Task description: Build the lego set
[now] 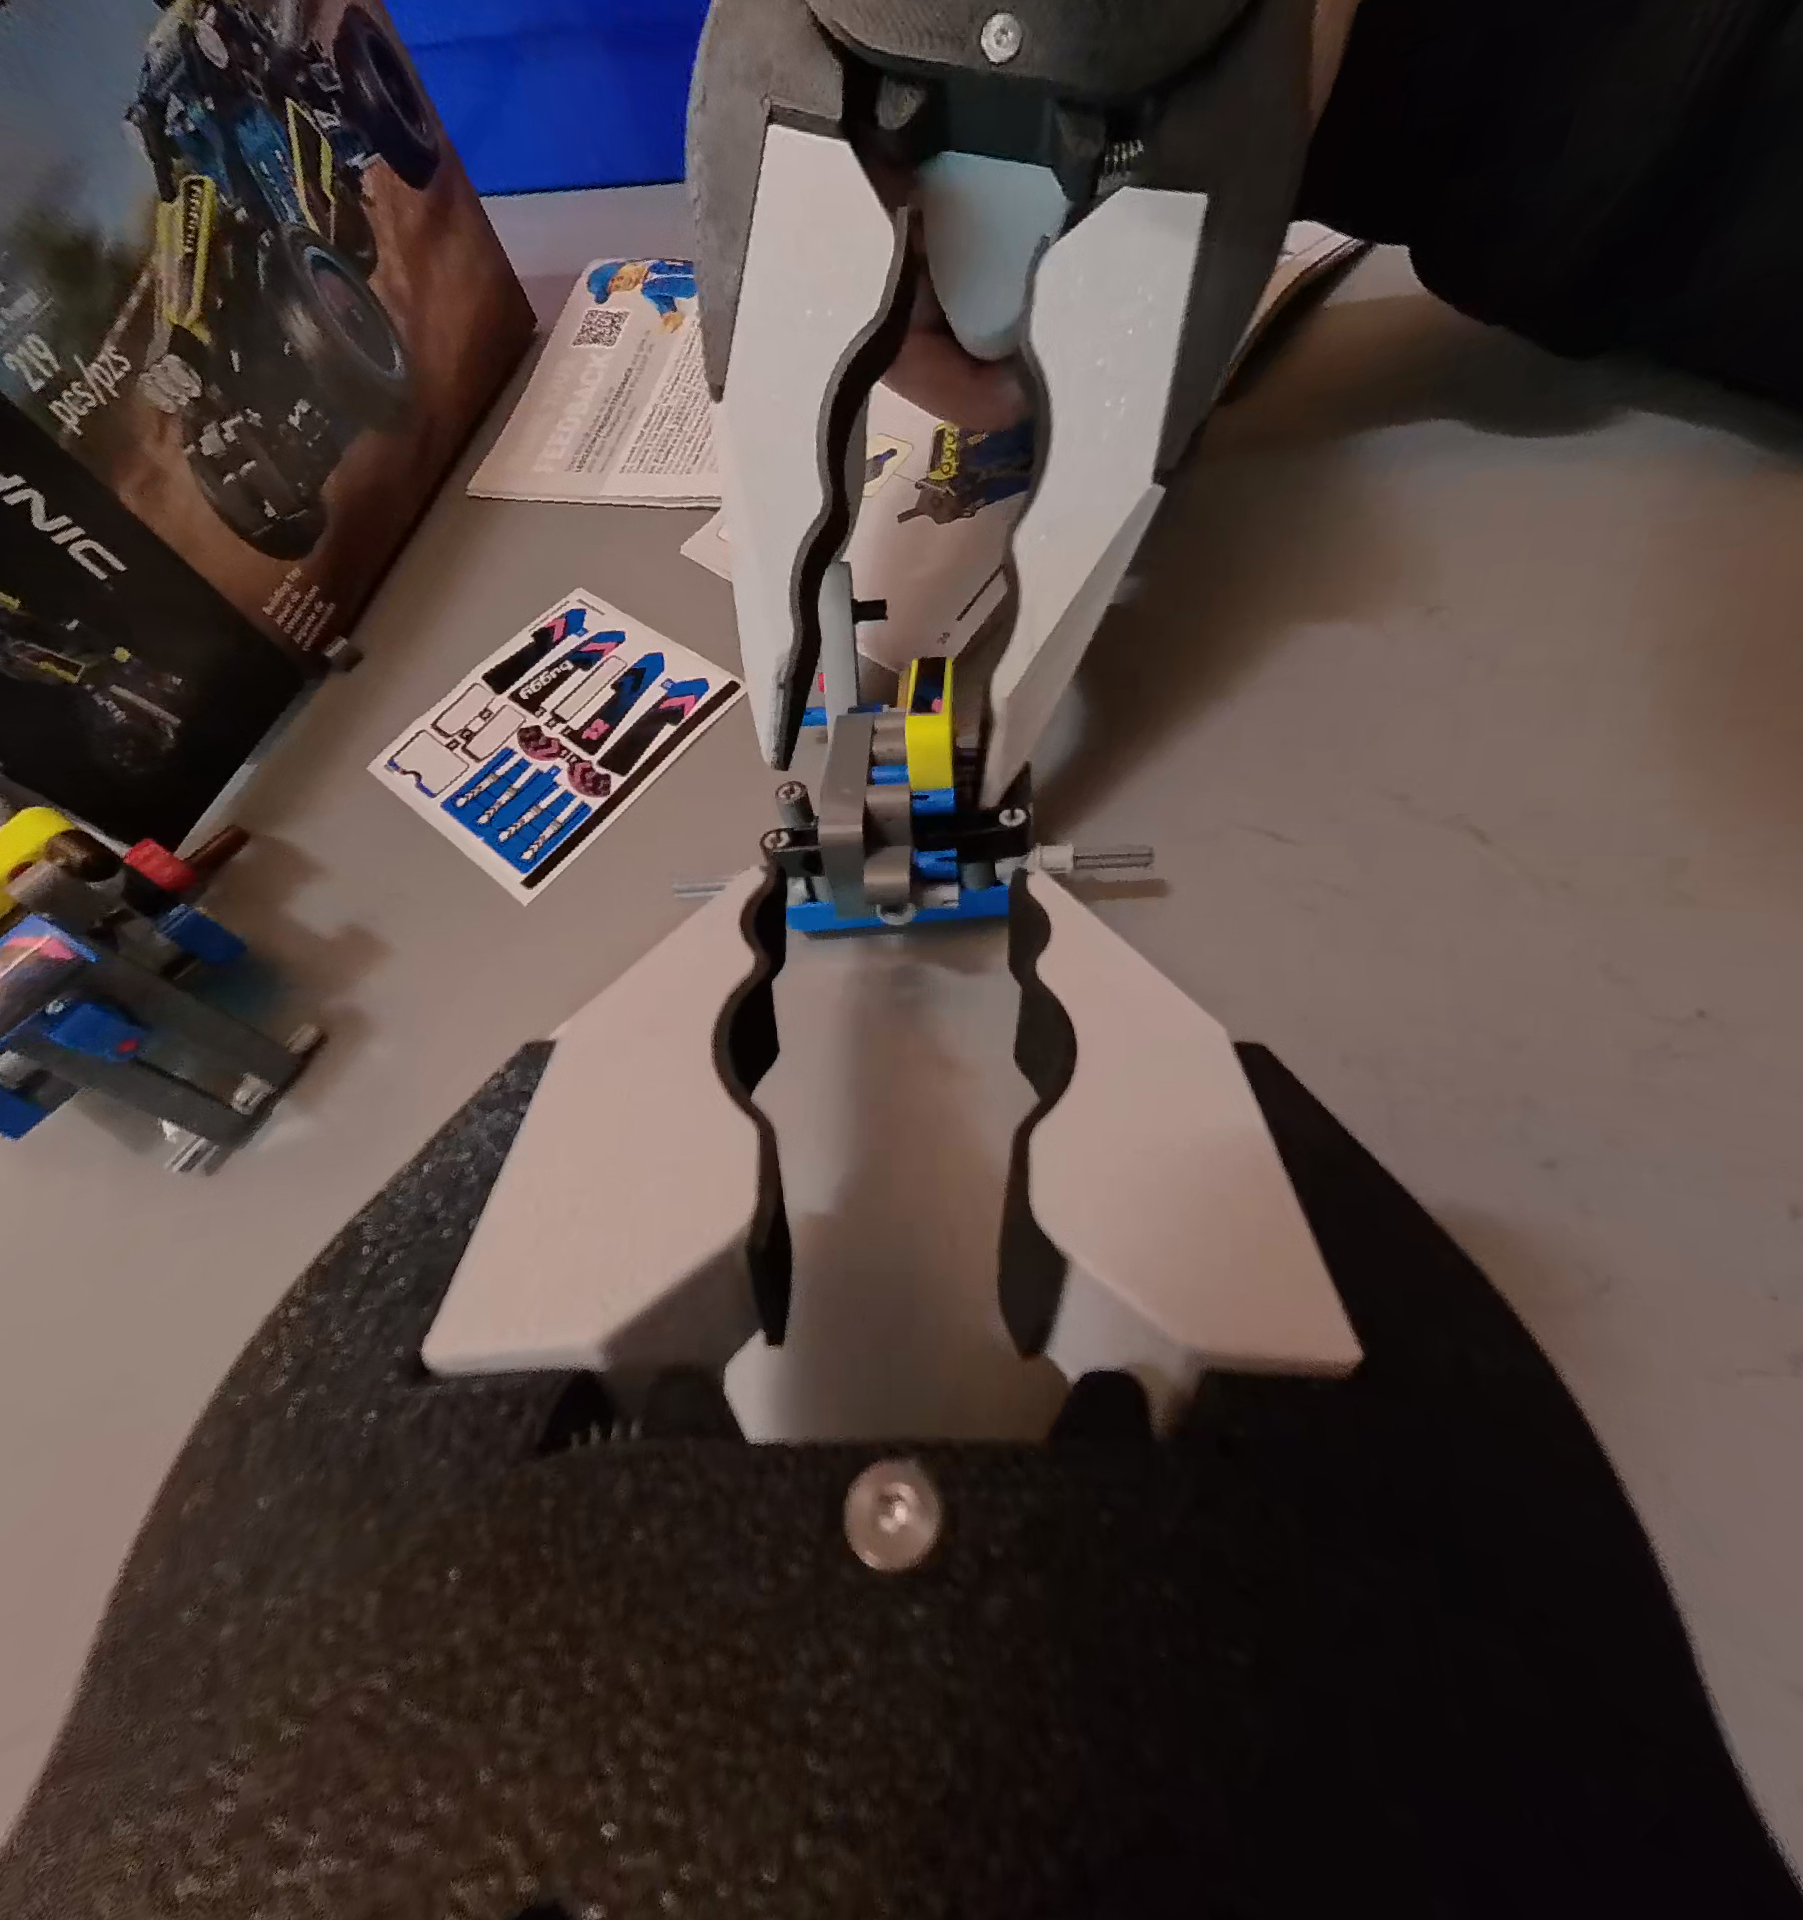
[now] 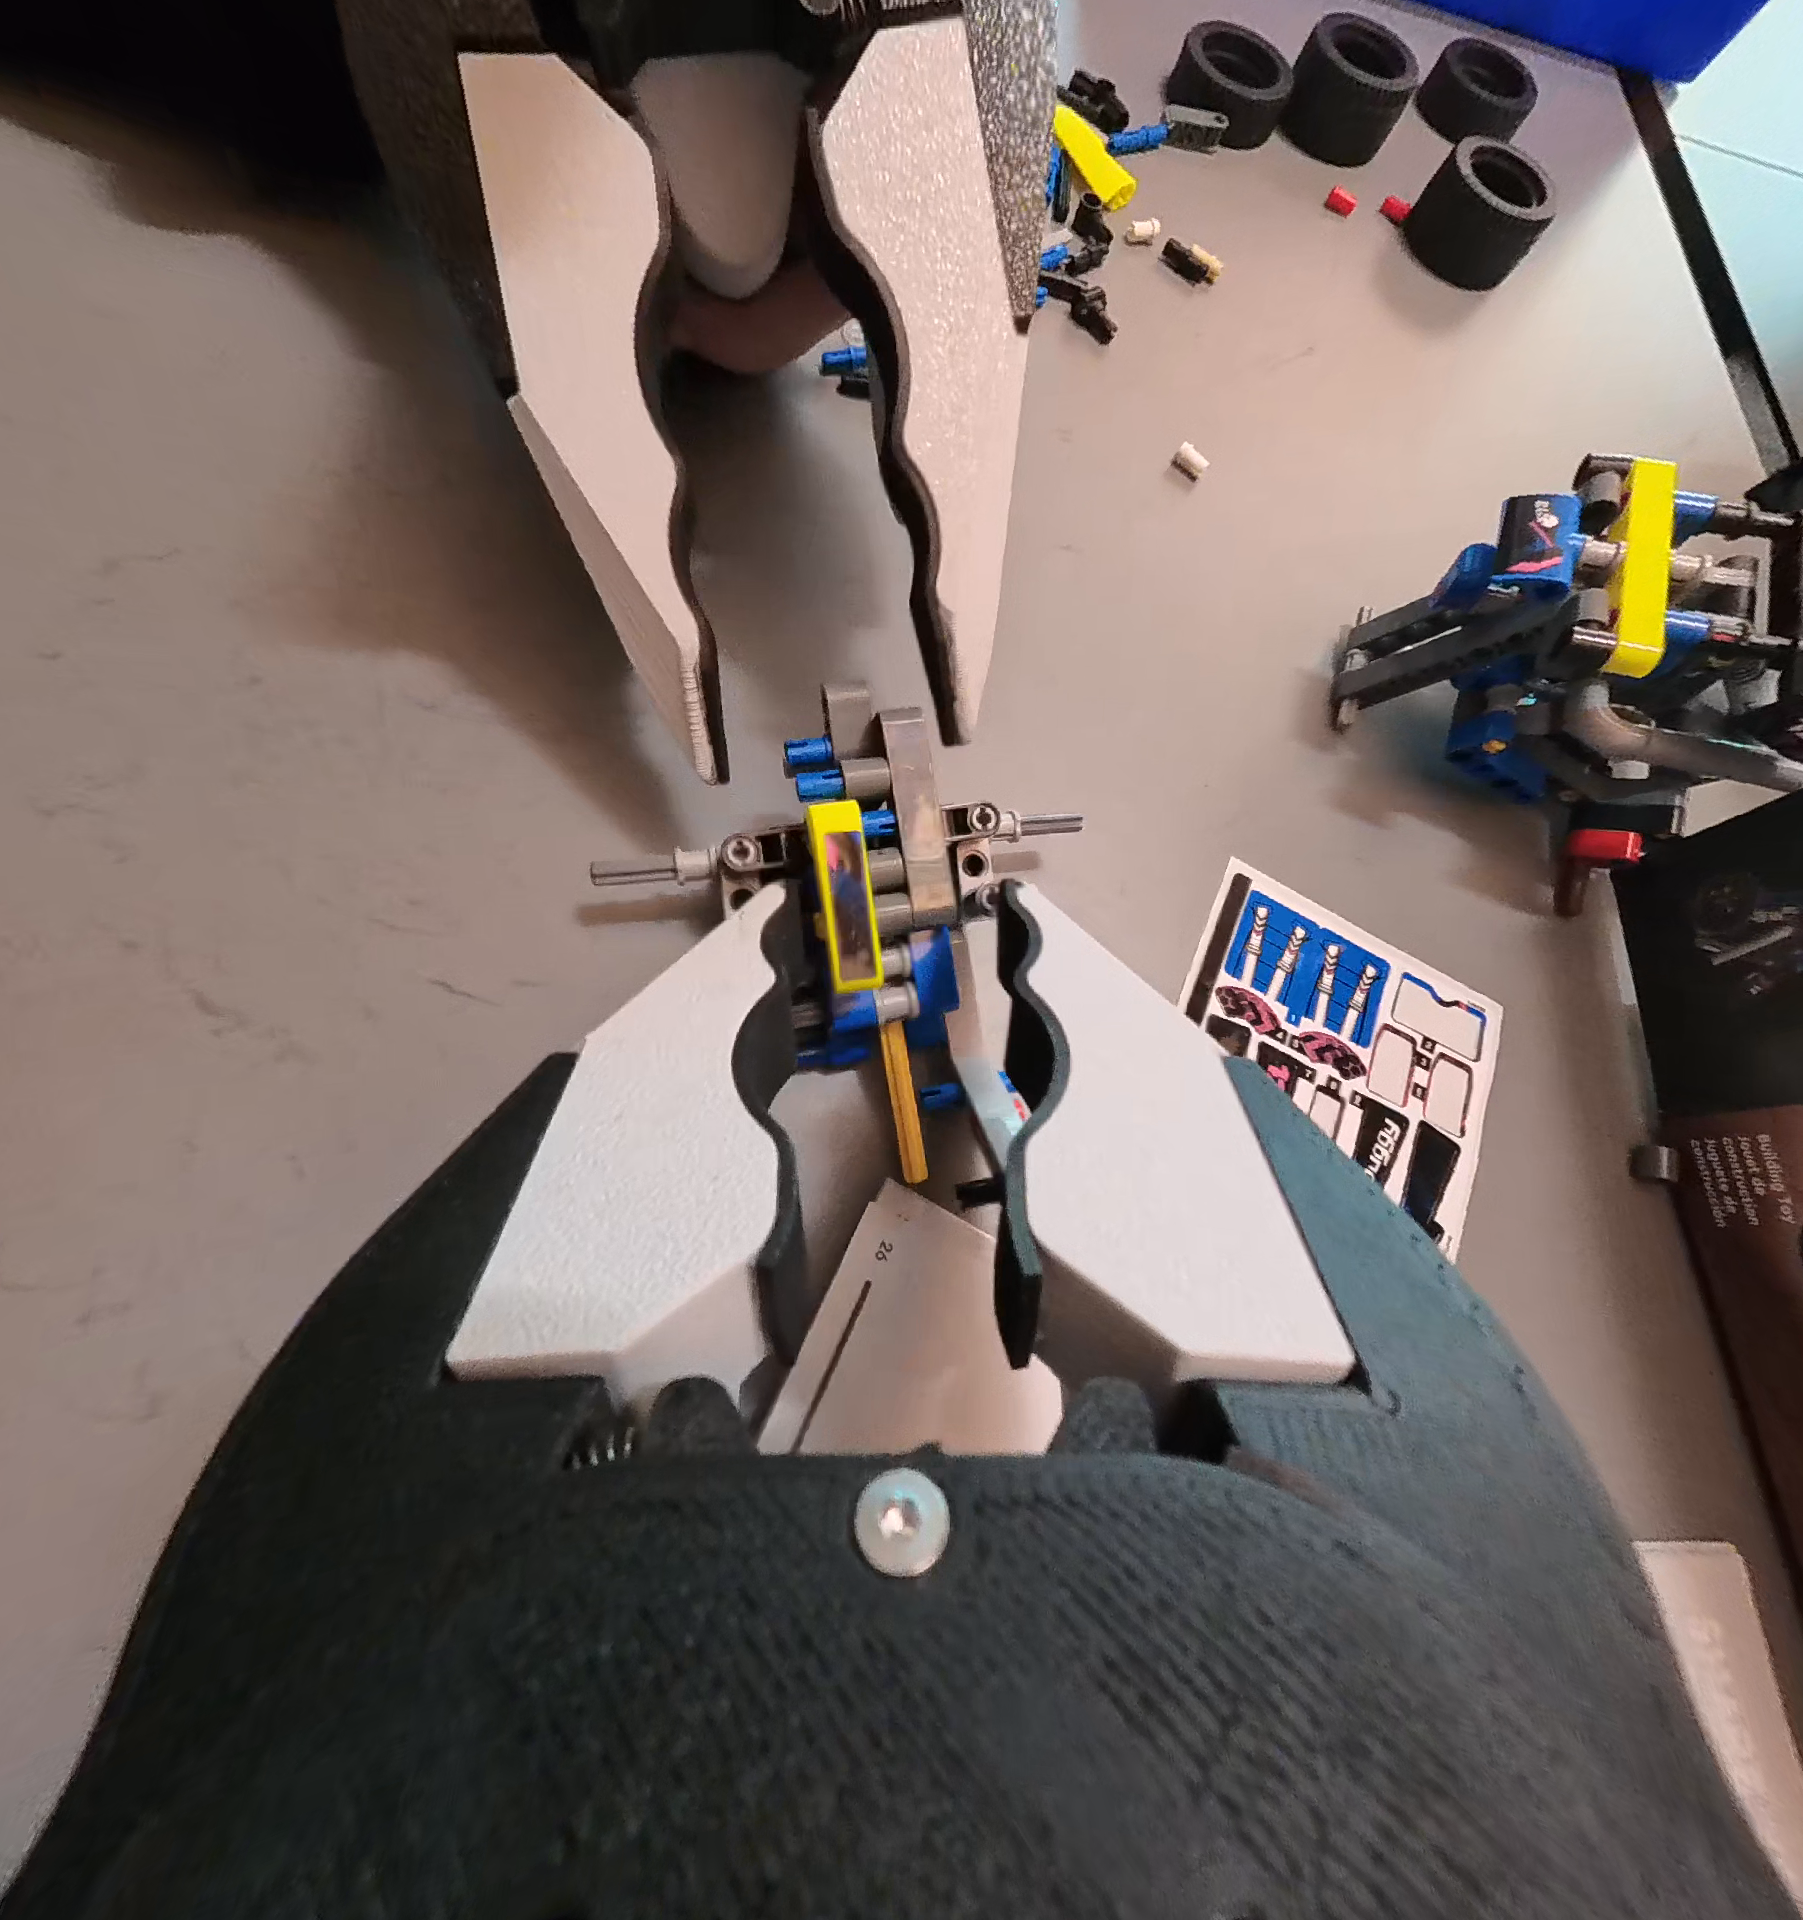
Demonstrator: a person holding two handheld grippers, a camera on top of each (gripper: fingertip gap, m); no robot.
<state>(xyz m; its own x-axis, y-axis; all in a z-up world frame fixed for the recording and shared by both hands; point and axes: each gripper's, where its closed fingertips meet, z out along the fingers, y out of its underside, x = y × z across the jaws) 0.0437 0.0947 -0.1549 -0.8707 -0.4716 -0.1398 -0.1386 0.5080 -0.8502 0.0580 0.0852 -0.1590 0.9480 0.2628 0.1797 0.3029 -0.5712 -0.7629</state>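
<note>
Both claws meet on the small blue, grey and yellow Lego sub-assembly (image 1: 892, 831) on the grey table (image 1: 1448, 727): left gripper (image 1: 892, 894) spread at its near end, right gripper (image 2: 881, 914) pinching it (looks firm). Brace steadily, press parts squarely.

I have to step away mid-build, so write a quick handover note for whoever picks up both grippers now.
Left gripper: open, fingers at the near end of the small assembly, on the table between the grippers.
Right gripper: fingers straddle the assembly's other end; firm grip unclear.
Elsewhere: larger sub-build, sticker sheet, four tyres, loose pins, box, instructions.
Done: two sub-builds partly assembled.
Left: join them, add loose pieces, tyres, remaining stickers.
</note>
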